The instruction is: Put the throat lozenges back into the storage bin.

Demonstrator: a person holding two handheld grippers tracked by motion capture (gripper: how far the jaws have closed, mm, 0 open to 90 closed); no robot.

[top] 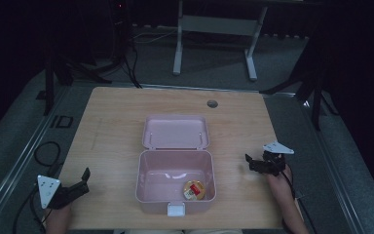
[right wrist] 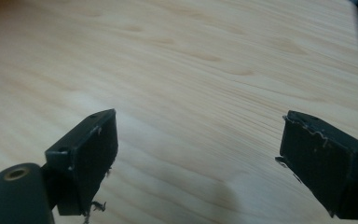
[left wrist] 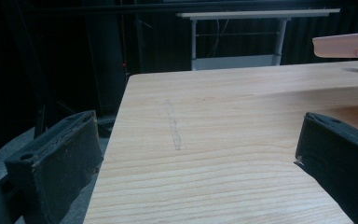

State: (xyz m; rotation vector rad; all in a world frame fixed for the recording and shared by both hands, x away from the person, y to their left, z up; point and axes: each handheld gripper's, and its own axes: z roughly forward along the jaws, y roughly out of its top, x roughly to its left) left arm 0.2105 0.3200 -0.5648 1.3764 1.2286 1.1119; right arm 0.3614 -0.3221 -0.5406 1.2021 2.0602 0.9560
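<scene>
From above, a pink storage box (top: 175,183) sits open in the middle of the wooden table (top: 112,122), its lid (top: 176,131) laid back flat at twelve o'clock. Inside, toward the box's five o'clock corner, lies a small round tin (top: 194,190) with a red and yellow label. The left gripper (top: 80,181) rests at the table's eight o'clock edge, the right gripper (top: 253,163) at the box's three o'clock; both are well apart from the box.

In the left gripper view the fingers (left wrist: 58,163) stand wide with nothing between them, just bare table (left wrist: 214,140); the edge of the pink lid (left wrist: 345,46) shows at two o'clock.

In the right gripper view the fingers (right wrist: 86,154) are likewise spread wide over empty wood (right wrist: 191,70).

My worry: the box looks light, so a one-sided push on the lid could slide it toward the near edge or tip it, rolling the tin. A finger caught under the lid's rim could also jam the closing.
</scene>
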